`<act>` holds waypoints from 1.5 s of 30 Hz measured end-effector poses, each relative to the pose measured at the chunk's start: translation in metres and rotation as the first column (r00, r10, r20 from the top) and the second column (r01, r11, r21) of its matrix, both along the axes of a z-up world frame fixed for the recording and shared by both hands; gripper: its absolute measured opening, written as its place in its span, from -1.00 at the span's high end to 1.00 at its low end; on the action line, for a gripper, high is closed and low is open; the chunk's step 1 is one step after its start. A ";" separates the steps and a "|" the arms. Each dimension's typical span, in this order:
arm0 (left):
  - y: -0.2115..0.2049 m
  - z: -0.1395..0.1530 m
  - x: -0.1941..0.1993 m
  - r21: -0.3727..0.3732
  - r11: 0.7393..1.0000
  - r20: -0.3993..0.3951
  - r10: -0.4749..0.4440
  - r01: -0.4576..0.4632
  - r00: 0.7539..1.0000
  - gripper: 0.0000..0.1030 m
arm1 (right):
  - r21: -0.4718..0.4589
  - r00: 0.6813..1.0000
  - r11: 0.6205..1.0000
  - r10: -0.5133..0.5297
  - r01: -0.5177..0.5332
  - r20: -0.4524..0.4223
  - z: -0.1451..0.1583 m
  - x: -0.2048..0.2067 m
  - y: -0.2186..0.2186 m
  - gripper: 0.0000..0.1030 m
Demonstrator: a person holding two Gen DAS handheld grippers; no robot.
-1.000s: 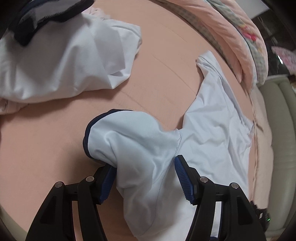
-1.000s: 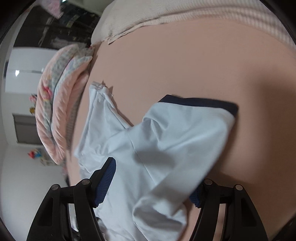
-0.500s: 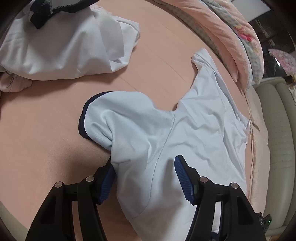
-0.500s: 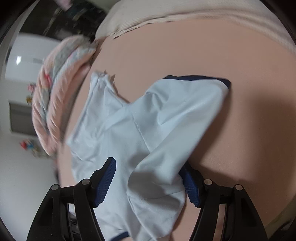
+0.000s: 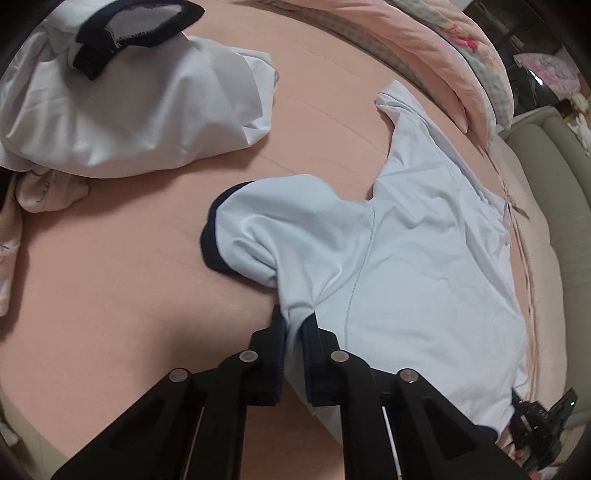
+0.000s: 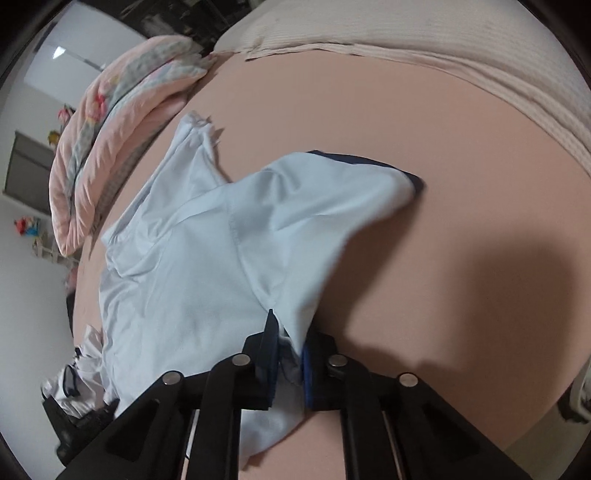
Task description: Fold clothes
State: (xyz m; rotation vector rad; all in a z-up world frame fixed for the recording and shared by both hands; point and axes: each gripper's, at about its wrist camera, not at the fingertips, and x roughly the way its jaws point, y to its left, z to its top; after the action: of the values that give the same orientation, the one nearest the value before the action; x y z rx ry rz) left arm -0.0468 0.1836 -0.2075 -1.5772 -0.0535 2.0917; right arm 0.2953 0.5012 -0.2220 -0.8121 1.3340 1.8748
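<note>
A pale blue T-shirt [image 5: 413, 258] with navy sleeve cuffs lies spread on the pink bed sheet [image 5: 110, 277]. In the left wrist view my left gripper [image 5: 295, 325] is shut on a pinch of the shirt's cloth near the shoulder, just below the navy-cuffed sleeve [image 5: 266, 229]. The right wrist view shows the same T-shirt [image 6: 192, 266] with its other sleeve [image 6: 351, 184] pointing right. My right gripper [image 6: 288, 332] is shut on a fold of cloth at that sleeve's base. Both pinches rise slightly off the sheet.
A heap of white clothes [image 5: 129, 103] with a navy collar [image 5: 133, 26] lies at the far left. A rolled pink quilt [image 5: 461, 55] borders the bed's far side, with a beige sofa [image 5: 554, 192] beyond. A cream blanket [image 6: 480, 62] lies along the sheet's far edge.
Both grippers, earlier open astride the shirt, have closed and pinched its cloth. Both wrists have rolled and shifted a little, and the sleeves have pulled flatter.
</note>
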 end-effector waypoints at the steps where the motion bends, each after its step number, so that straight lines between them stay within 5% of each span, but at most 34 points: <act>1: -0.001 0.000 0.001 -0.005 1.000 -0.007 -0.003 0.003 1.000 0.89 | 0.007 1.000 1.000 0.004 -0.004 0.007 0.001 0.000 -0.001 0.92; 5: -0.003 0.001 0.002 -0.014 1.000 -0.008 -0.003 0.003 1.000 0.89 | 0.028 0.999 1.000 0.012 -0.013 0.034 0.004 -0.004 -0.005 0.91; 10: -0.005 -0.001 -0.006 0.025 0.999 0.070 0.037 -0.039 0.997 0.87 | -0.078 0.994 0.995 -0.065 0.059 -0.090 -0.002 0.008 0.005 0.76; 13: -0.015 -0.004 -0.013 0.093 0.987 0.167 0.111 -0.128 0.980 0.85 | -0.180 0.966 0.975 -0.167 0.132 -0.195 -0.009 0.019 0.015 0.47; 17: -0.021 -0.007 -0.022 0.157 0.964 0.234 0.176 -0.215 0.956 0.81 | -0.196 0.949 0.965 -0.215 0.172 -0.228 -0.010 0.018 0.027 0.20; 21: -0.017 -0.010 -0.029 0.175 0.955 0.249 0.191 -0.238 0.949 0.64 | -0.198 0.939 0.963 -0.230 0.182 -0.256 -0.010 0.011 0.036 -0.02; 25: -0.013 -0.009 -0.030 0.233 0.940 0.268 0.185 -0.250 0.945 0.14 | -0.193 0.933 0.964 -0.230 0.181 -0.275 -0.010 0.007 0.040 -0.20; 29: -0.005 -0.006 -0.028 0.216 0.950 0.227 0.175 -0.225 0.958 0.06 | -0.153 0.939 0.973 -0.210 0.174 -0.273 -0.010 0.004 0.037 -0.25; 34: 0.002 -0.009 -0.031 0.200 0.949 0.186 0.206 -0.242 0.961 0.07 | -0.026 0.969 0.989 -0.145 0.143 -0.200 -0.004 -0.005 0.026 -0.12; 38: 0.012 -0.006 -0.025 0.155 0.970 0.101 0.174 -0.188 0.980 0.14 | 0.132 0.998 0.989 -0.057 0.060 -0.025 0.004 -0.024 0.009 0.16; 45: 0.024 -0.005 -0.015 0.045 0.990 -0.049 0.136 -0.134 0.990 0.58 | 0.297 0.971 0.949 0.033 -0.105 0.237 0.014 -0.054 -0.010 0.23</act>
State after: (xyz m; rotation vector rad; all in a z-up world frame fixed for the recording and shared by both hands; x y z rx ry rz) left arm -0.0619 0.2076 -0.2120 -1.5324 -0.1895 2.2187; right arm 0.2410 0.4915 -0.2082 -0.8879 0.8535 1.9138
